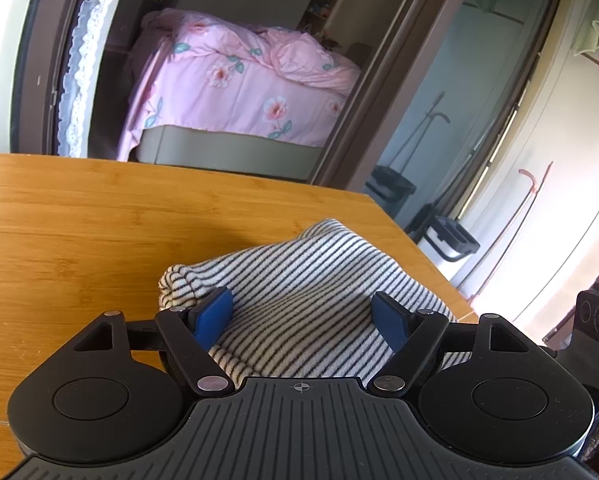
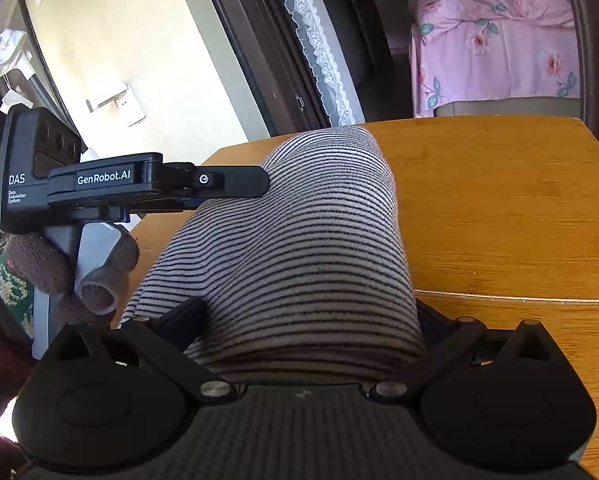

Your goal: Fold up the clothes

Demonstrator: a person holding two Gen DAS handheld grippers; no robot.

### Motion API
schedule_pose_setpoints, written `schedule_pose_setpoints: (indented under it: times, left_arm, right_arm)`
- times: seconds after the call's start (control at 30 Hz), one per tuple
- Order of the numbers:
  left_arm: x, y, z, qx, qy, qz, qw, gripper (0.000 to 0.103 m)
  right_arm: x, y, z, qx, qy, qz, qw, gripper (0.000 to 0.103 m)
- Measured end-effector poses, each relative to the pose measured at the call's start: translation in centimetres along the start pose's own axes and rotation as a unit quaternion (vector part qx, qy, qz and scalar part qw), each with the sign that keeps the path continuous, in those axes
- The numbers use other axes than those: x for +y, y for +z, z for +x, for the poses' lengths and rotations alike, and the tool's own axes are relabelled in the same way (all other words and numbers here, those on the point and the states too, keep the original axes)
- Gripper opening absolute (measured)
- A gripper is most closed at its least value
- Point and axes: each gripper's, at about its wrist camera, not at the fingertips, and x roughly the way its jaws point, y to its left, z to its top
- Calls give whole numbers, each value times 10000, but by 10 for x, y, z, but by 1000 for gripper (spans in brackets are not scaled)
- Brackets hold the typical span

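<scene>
**Mara:** Beyond the wooden table [image 1: 99, 216] a doorway opens onto a bed [image 1: 239, 92] under a pink flowered cover, up at twelve o'clock in the left wrist view. A lace curtain [image 1: 79, 60] hangs at ten o'clock.

**Jon:** And the clothes?

**Mara:** One striped garment [image 1: 299, 280], white with thin dark lines, lies bunched on the table near its right edge. In the left wrist view it fills the middle at six o'clock, with a rolled end at nine o'clock.

**Jon:** What is the left gripper [image 1: 303, 316] doing?

**Mara:** Its jaws stand apart over the cloth. The blue pads [image 1: 213, 316] sit on either side of a sagging stretch of fabric and do not pinch it.

**Jon:** The right gripper [image 2: 311, 320]?

**Mara:** Its jaws are spread as wide as they go, and the striped roll bulges up between them, hiding the pads. I see no squeeze on the cloth, so it reads as released. From its camera the left gripper reaches in from nine o'clock, tip against the fabric, held by a gloved hand [image 2: 31, 272] at eight o'clock.
</scene>
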Motion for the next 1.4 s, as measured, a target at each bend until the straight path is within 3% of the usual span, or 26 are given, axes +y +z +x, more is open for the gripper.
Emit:
schedule_pose_setpoints:
  times: [0.33,0.5,0.63,0.8,0.93,1.03,1.13,1.2,1.3,1.4]
  left_arm:
    - [2,5,3,-2,40,-67,10000,83]
    - [-12,7,-14,-144,311,67,9994,82]
    - [-26,0,-43,-353,360,35,9987,91]
    - [-33,-18,-55,-193,299,-16,9994,91]
    - [-28,-32,-43,125,448,-7,9989,83]
    - [-19,-39,-38,184,407,-193,9988,86]
    - [-15,-42,-37,140,324,-217,9991,87]
    - [-13,-43,-37,118,303,-204,9993,89]
    - [-11,-46,-37,86,270,-241,9993,91]
    - [-10,-48,-38,68,250,-269,9993,92]
  right_arm:
    - [18,-8,-3,-46,-164,-30,9999,103]
    - [19,-10,-4,-70,-206,-72,9997,103]
    - [20,-11,-5,-81,-230,-92,9997,103]
    - [19,-13,-11,-80,-266,-101,9996,103]
    - [15,-5,-26,-73,-223,-179,9996,103]
    - [8,10,-56,-535,-313,-274,9977,103]
    - [5,43,-65,-838,-756,-608,9918,103]
    - [10,67,-49,-847,-1108,-982,9853,103]
    - [13,91,-4,-604,-1458,-1454,9767,103]
    - [8,94,47,-245,-1918,-1801,9645,103]
